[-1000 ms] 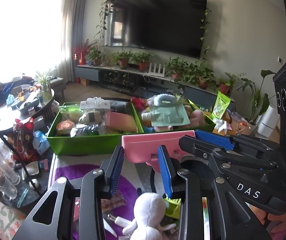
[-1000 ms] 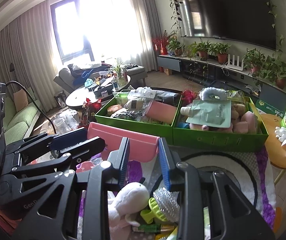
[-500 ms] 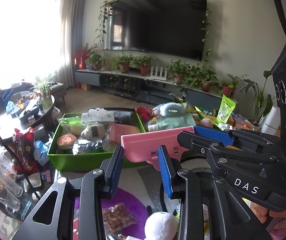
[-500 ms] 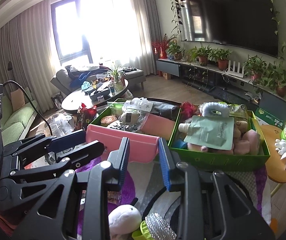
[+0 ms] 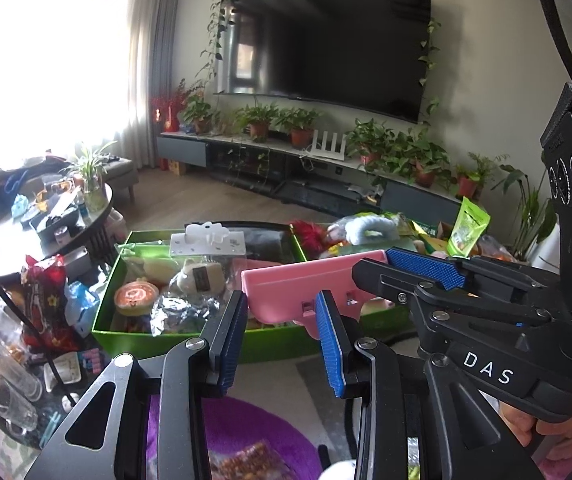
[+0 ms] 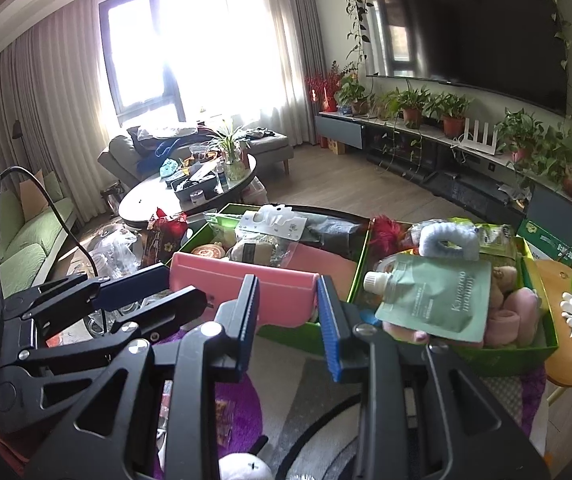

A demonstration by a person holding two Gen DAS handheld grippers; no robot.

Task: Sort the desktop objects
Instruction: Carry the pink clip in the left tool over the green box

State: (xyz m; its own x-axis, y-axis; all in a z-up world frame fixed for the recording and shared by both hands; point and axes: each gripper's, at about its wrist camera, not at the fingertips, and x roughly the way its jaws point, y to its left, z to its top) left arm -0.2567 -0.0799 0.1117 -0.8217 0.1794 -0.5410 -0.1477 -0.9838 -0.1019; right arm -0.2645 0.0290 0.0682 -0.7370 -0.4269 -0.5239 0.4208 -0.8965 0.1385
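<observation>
Both grippers (image 5: 282, 336) (image 5: 398, 270) gripping pink tray (image 5: 298, 282), green boxes (image 5: 134, 334) beyond

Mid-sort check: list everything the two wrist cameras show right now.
pink tray: one, pink, held up before the boxes
green boxes: two, green, side by side on patterned mat, full
pouch: one, grey-green, white cap, atop right box
plush toy: one, white, bottom edge
television: one, black, wall-mounted
potted plants: several, green, on low cabinet
round table: one, dark, left, cluttered
left gripper: black, blue pads, gripping tray
right gripper: black, blue pads, gripping tray
</observation>
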